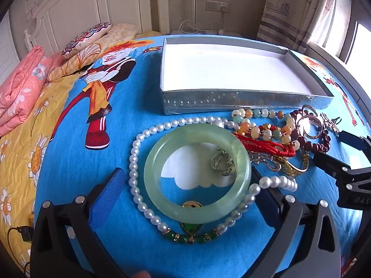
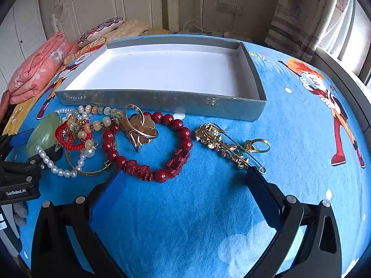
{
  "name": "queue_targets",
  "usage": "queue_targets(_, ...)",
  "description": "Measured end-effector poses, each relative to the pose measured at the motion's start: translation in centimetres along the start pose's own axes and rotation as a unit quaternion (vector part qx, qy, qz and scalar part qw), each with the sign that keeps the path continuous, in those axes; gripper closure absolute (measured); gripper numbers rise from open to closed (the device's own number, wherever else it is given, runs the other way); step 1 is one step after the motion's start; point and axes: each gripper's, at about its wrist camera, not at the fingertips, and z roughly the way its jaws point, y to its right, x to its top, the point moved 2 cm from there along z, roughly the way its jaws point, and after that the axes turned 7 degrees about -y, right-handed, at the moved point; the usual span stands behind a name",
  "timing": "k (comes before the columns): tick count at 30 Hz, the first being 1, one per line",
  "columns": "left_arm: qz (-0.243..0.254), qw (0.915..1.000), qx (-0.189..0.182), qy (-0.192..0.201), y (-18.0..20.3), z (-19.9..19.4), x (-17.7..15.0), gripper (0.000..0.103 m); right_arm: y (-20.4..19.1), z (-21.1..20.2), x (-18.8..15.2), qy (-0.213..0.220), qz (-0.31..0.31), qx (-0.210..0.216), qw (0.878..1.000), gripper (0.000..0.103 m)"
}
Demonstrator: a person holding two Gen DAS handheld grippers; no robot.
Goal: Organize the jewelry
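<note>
A pale green jade bangle [image 1: 197,173] lies on the blue bedsheet between the fingers of my open left gripper [image 1: 187,178]; it also shows in the right wrist view [image 2: 43,134]. A pearl necklace [image 1: 134,162] with green beads loops around it, and a silver ring [image 1: 223,162] lies inside it. My right gripper [image 2: 183,176] is open just in front of a dark red bead bracelet [image 2: 148,146]. A gold brooch pin [image 2: 222,147] and a gold ring [image 2: 258,144] lie near its right finger. An empty grey box [image 1: 231,102] [image 2: 162,106] with a white floor stands behind the jewelry.
A tangle of coloured bead strings [image 1: 262,129], red cord [image 1: 266,148] and gold pieces [image 2: 139,129] lies between the grippers. Folded pink quilt [image 1: 20,88] and pillows [image 1: 88,39] sit at the far left. A wall and curtain lie behind the bed.
</note>
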Motion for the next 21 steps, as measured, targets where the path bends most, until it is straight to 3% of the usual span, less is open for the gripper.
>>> queue_targets(21, 0.000, 1.0000, 0.000, 0.000, -0.01, 0.01, 0.03, 0.002, -0.01, 0.01, -0.02, 0.000, 0.000, 0.000, 1.000, 0.004)
